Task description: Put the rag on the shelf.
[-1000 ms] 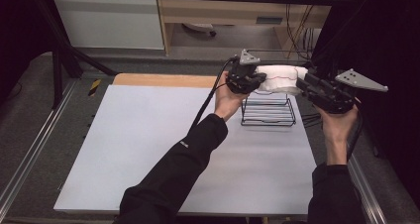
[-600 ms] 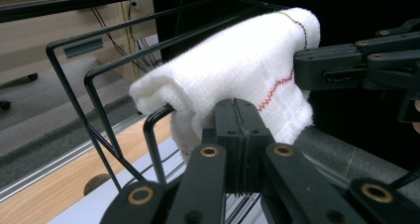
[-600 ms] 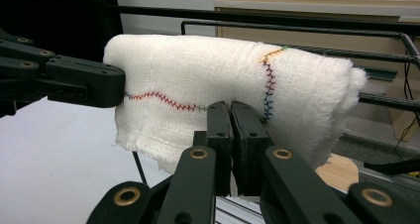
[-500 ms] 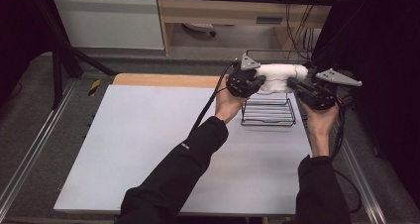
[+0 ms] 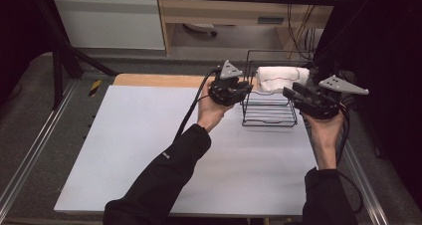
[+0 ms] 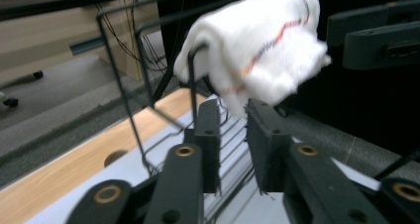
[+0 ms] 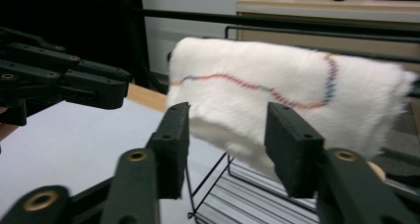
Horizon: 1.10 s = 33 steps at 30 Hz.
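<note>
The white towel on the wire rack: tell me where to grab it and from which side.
Grip the white towel along its lower hanging edge, coming from the person's side. It is draped over the top bar of the black wire rack, so that folded edge hangs free. The open right gripper already faces it; the left gripper could take the end nearest it.
</note>
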Each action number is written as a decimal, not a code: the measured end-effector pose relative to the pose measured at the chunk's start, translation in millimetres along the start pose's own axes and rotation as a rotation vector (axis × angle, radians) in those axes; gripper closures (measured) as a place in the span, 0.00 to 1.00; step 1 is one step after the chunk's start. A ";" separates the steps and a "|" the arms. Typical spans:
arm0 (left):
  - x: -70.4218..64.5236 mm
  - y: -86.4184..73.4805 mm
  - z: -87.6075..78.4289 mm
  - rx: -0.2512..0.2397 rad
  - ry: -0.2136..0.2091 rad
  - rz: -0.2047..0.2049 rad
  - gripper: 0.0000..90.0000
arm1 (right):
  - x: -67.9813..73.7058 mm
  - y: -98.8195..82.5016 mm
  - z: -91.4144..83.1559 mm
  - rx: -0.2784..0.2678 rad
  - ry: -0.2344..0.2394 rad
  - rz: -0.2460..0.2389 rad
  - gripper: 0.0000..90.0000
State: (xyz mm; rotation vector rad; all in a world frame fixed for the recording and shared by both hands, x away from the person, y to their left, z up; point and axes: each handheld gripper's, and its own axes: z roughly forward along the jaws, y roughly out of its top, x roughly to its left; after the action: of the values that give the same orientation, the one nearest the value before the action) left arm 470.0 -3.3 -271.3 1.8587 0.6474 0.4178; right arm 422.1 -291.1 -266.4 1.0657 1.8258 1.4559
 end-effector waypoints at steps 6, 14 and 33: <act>18.8 -33.3 -26.6 0.060 0.001 -0.012 0.53 | 16.3 -8.4 2.8 0.020 0.037 0.014 0.35; 45.1 -85.6 -69.3 0.129 0.051 -0.048 0.25 | 36.1 -30.0 12.5 0.075 0.094 0.035 0.16; 84.1 -207.3 -171.8 0.191 0.147 -0.171 0.06 | 64.2 -87.4 33.6 0.186 0.182 0.031 0.00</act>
State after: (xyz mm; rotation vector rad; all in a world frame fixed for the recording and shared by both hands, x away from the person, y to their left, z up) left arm 390.4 233.2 -402.9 1.9447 0.9669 0.3931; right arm 395.6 -227.1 -356.3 1.0835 2.1161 1.4650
